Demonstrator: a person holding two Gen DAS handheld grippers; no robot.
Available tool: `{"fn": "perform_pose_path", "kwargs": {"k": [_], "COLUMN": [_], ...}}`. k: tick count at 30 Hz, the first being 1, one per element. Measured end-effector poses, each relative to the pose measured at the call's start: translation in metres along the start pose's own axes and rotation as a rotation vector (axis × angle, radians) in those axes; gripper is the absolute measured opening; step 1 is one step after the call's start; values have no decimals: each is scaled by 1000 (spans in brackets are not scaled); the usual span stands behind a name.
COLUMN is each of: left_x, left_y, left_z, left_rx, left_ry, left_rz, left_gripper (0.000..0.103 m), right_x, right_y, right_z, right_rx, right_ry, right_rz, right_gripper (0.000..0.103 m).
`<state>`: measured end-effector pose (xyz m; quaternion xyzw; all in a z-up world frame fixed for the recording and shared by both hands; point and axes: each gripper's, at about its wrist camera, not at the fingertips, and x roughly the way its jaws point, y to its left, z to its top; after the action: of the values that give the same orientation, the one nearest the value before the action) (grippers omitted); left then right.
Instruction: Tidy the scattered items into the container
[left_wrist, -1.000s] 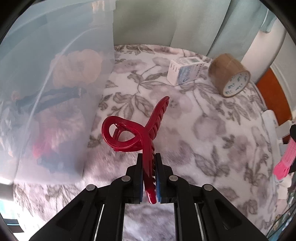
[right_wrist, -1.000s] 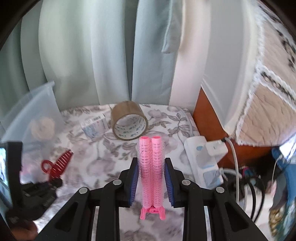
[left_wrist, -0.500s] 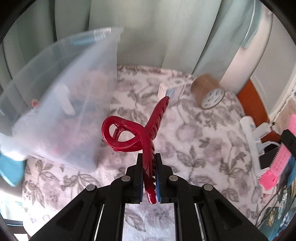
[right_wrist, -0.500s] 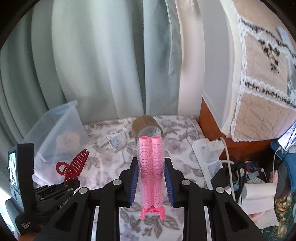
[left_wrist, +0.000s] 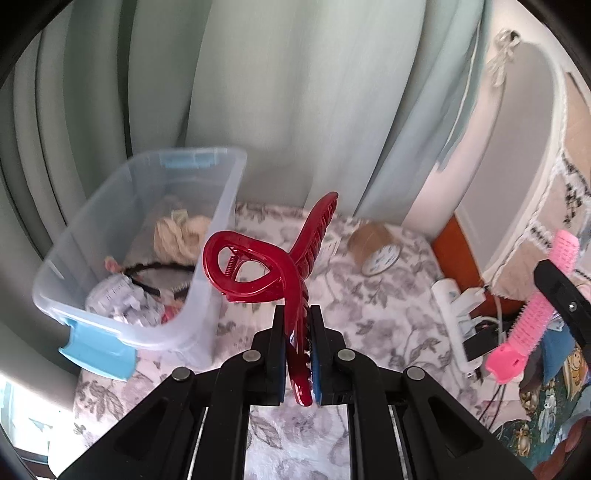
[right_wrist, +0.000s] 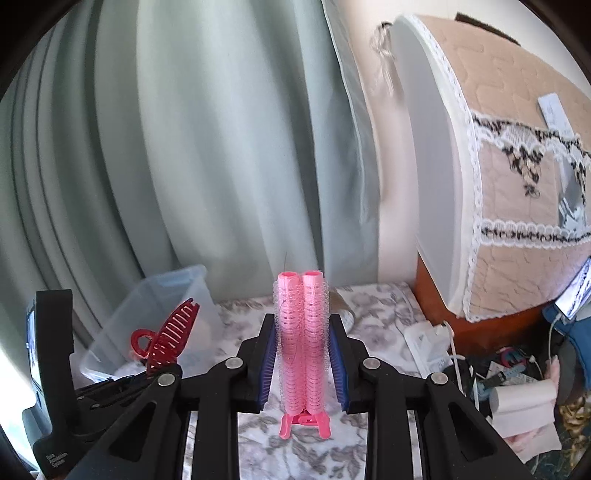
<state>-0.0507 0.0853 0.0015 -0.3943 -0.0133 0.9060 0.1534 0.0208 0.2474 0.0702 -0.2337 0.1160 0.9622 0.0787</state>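
Observation:
My left gripper (left_wrist: 298, 325) is shut on a dark red hair claw clip (left_wrist: 266, 258), held high above the floral tabletop. Ahead and to its left lies the clear plastic bin (left_wrist: 207, 291) with blue handles; several hair items lie inside it. My right gripper (right_wrist: 302, 339) is shut on a pink double roller clip (right_wrist: 302, 332), which stands upright between the blue pads. From the left wrist view, the pink roller clip (left_wrist: 532, 306) and right gripper show at the far right. From the right wrist view, the red claw clip (right_wrist: 166, 339) and the bin (right_wrist: 166, 306) sit at the left.
A roll of brown tape (left_wrist: 376, 243) and a small white box (left_wrist: 328, 251), partly hidden by the claw clip, lie at the back of the floral cloth (left_wrist: 388, 317). A white power strip (left_wrist: 454, 306) with cables runs along the right edge. Pale green curtains hang behind.
Both grippers rose well above the table with their clips still held. The views tilted upward, so the bin, tape and box now look smaller and farther away, and the bin's open top shows.

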Motion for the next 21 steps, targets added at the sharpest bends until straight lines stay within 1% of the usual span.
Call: {"fn": "perform_pose_path", "kwargs": {"k": [3,8,11,15,21], "left_x": [-17,-41,-48,-65,-75], "left_y": [-1,-1,0,9,34], "left_z": [7,15,22,27,34], "left_rx": [14,22,33,12,-33], "left_ry": [-27,-89,-100,-150,-191], "left_rz": [2,-23,-17,-22,8], "left_gripper": [11,11,11,11,11], "right_x": [-11,-22,-27,-27,-27], "right_y": [5,12,16,25,52], "right_z": [6,15,19,26,32], "right_rx": [6,7,15,-10,-65], "right_ry": [-32,-64,-90,-94,-104], "right_rz": [12,19,34,46,87], "right_gripper": [29,29,29,29,29]}}
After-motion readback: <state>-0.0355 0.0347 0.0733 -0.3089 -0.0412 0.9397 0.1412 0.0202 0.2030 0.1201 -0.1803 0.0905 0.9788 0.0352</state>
